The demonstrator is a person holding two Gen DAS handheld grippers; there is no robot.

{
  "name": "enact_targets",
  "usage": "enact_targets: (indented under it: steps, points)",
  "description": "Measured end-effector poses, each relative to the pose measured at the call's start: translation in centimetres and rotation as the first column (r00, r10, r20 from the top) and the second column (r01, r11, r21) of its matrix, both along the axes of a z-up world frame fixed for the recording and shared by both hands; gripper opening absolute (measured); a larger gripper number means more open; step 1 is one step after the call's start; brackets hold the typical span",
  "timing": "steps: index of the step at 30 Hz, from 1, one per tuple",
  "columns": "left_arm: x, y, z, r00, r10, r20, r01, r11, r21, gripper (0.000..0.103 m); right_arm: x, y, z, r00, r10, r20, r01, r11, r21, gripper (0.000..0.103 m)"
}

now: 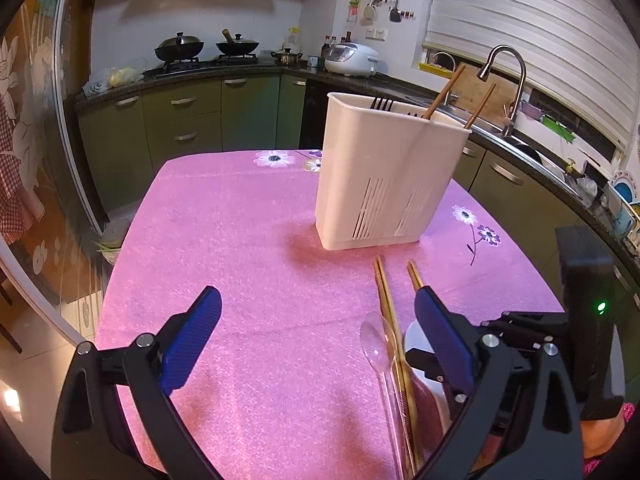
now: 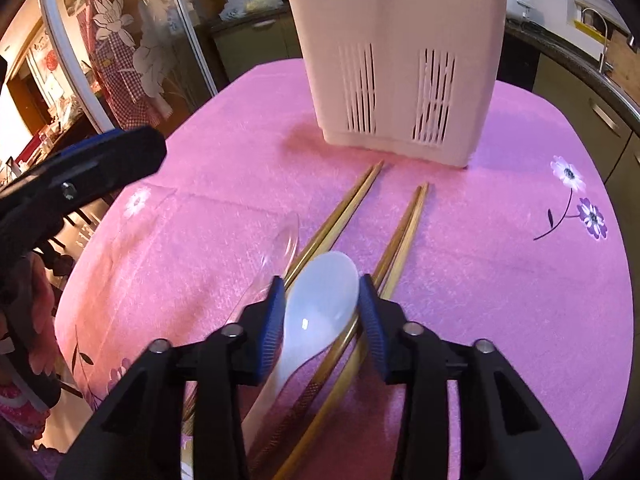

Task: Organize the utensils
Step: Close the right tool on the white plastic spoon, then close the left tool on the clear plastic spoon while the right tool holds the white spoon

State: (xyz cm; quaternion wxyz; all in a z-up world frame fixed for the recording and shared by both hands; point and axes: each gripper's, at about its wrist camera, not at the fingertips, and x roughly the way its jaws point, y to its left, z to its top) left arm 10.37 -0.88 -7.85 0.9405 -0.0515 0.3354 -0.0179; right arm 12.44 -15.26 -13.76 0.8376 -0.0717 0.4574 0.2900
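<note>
My right tongs (image 2: 322, 306) sit around the bowl of the milky white plastic spoon (image 2: 320, 300), one blue pad on each side. They look almost closed on it, but I cannot tell if they really pinch it yet. The spoon lies on top of the long golden metal chopsticks (image 2: 352, 232), so it could slide off them or tip when I lift, because it is smooth and round. I might also snag a chopstick by mistake. A see-through plastic spoon (image 2: 282, 242) lies just beside the left pad and could get bumped. My left tongs (image 1: 318, 336) are wide open and hold nothing, over the pink flowered counter (image 1: 240, 220). The tall white plastic utensil holder (image 2: 396, 60) stands ahead, past the chopstick tips.
</note>
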Motion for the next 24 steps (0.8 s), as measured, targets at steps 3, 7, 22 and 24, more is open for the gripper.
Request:
enact_targets:
  steps: [3, 7, 22, 24]
  points:
    - [-0.2, -0.1, 0.0, 1.0, -0.005, 0.003, 0.005, 1.0, 0.012, 0.092, -0.1, 0.0, 0.0, 1.0, -0.022, 0.008, 0.022, 1.0, -0.009, 0.012]
    - [-0.1, -0.2, 0.0, 1.0, -0.006, 0.002, 0.006, 1.0, 0.017, 0.092, -0.7, -0.4, 0.3, 0.998, -0.044, 0.041, 0.044, 0.999, -0.008, 0.006]
    - [1.2, -0.9, -0.8, 0.998, -0.037, -0.054, 0.037, 0.999, -0.011, 0.092, -1.7, -3.4, 4.1, 0.982, -0.124, 0.144, 0.115, 0.991, 0.068, 0.003]
    - [1.6, -1.1, -1.2, 0.996, -0.043, -0.074, 0.043, 0.999, -0.011, 0.092, -1.6, -4.2, 4.7, 0.978, -0.139, 0.153, 0.129, 0.989, 0.076, 0.003]
